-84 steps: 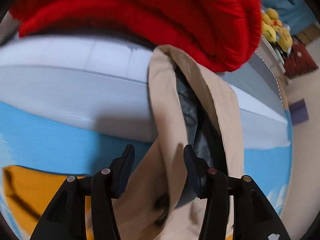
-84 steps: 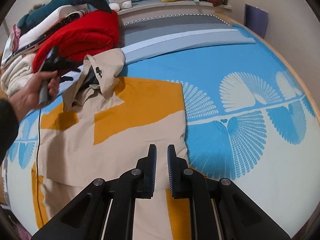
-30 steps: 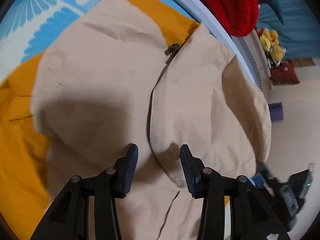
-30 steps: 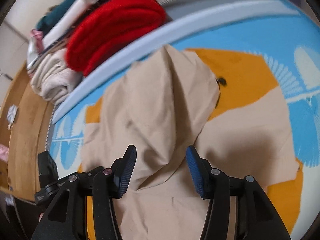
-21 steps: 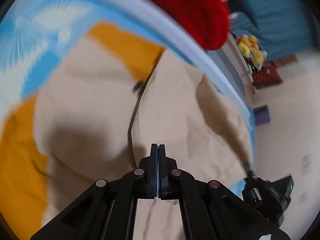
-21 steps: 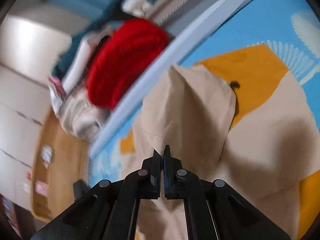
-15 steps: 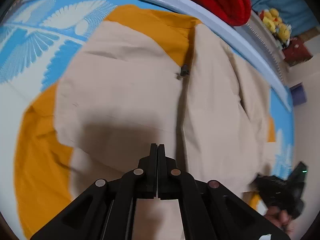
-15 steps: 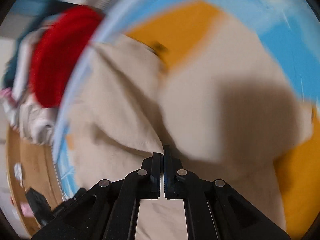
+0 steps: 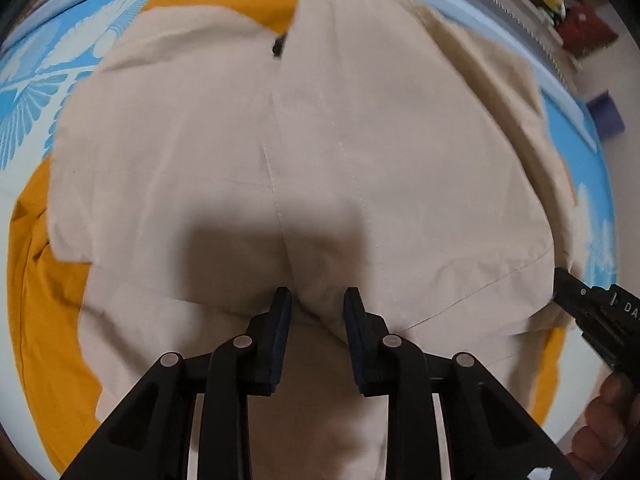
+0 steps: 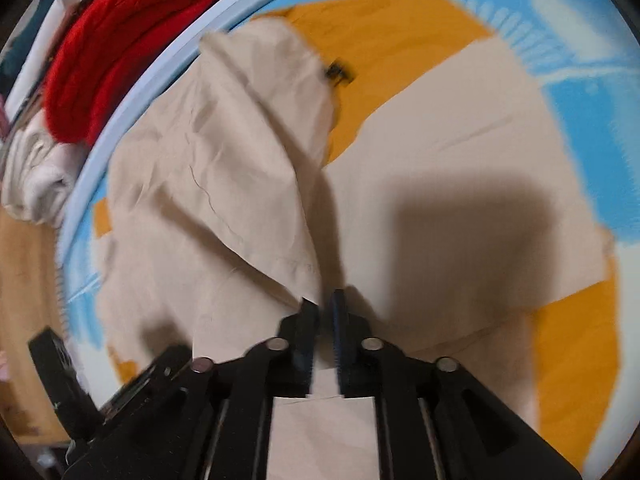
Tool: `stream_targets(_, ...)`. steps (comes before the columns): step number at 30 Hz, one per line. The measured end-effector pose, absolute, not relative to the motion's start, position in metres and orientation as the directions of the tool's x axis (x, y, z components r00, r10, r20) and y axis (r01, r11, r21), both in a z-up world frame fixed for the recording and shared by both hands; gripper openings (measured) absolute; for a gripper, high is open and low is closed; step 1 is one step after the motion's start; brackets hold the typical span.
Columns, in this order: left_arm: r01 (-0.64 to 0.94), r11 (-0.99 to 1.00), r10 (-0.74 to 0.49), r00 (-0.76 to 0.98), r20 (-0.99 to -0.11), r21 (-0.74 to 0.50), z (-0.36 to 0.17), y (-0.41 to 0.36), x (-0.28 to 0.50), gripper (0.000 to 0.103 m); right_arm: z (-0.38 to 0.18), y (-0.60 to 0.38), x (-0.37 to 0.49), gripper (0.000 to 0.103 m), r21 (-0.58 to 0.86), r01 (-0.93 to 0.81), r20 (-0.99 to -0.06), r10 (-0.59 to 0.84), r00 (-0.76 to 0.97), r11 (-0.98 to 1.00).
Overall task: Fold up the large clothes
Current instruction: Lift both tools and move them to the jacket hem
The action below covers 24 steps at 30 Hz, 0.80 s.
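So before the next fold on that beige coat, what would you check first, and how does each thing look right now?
1. Left gripper let go of beige coat: ok, jaws apart.
2. Right gripper released: cannot tell, narrow gap, blurred.
3. Folded flap lying flat: not ok, ridged and wrinkled.
4. Coat fully on orange cloth: not ok, edges spill onto blue sheet.
5. Red blanket off the coat: ok.

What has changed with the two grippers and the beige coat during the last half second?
The left gripper, shut half a second ago, has opened over the beige coat. The right gripper has parted slightly; whether it pinches the coat's edge is unclear. The coat remains folded on the orange cloth, the red blanket behind.
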State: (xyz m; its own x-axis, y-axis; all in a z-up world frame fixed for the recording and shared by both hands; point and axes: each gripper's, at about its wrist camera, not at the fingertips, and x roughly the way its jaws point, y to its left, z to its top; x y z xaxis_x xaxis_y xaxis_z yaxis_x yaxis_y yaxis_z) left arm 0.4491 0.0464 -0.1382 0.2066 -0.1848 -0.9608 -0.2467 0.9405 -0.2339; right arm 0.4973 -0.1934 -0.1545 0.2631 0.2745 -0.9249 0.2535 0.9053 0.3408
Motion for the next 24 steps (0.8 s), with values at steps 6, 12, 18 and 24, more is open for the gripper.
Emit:
stream_targets(6,-0.113,0.943,-0.252,0.367,-0.895,-0.312,-0.094,0.024,0.452,0.026,-0.108,-0.199,0.500,0.025,0.412,0.198,-0.830,0.276,0.486,0.890)
stream_targets(12,-0.142,0.961,-0.209,0.181,-0.961,-0.236,-0.153,0.022,0.452,0.028,-0.153,-0.212,0.502,0.027,0.427,0.281,-0.879,0.321,0.353,0.860)
stream_targets(18,-0.145,0.958,-0.202,0.267,-0.942,-0.246,-0.113,0.027,0.467,0.030,-0.144,-0.226,0.494,0.027,0.336,0.349,-0.903,0.194,0.382,0.875)
stream_targets(24,-0.270,0.937,-0.177,0.178,-0.968,-0.221,-0.149,0.051,0.473,0.030,-0.124,-0.171,0.496,0.029,0.419,0.062,-0.819,0.347,0.457,0.906)
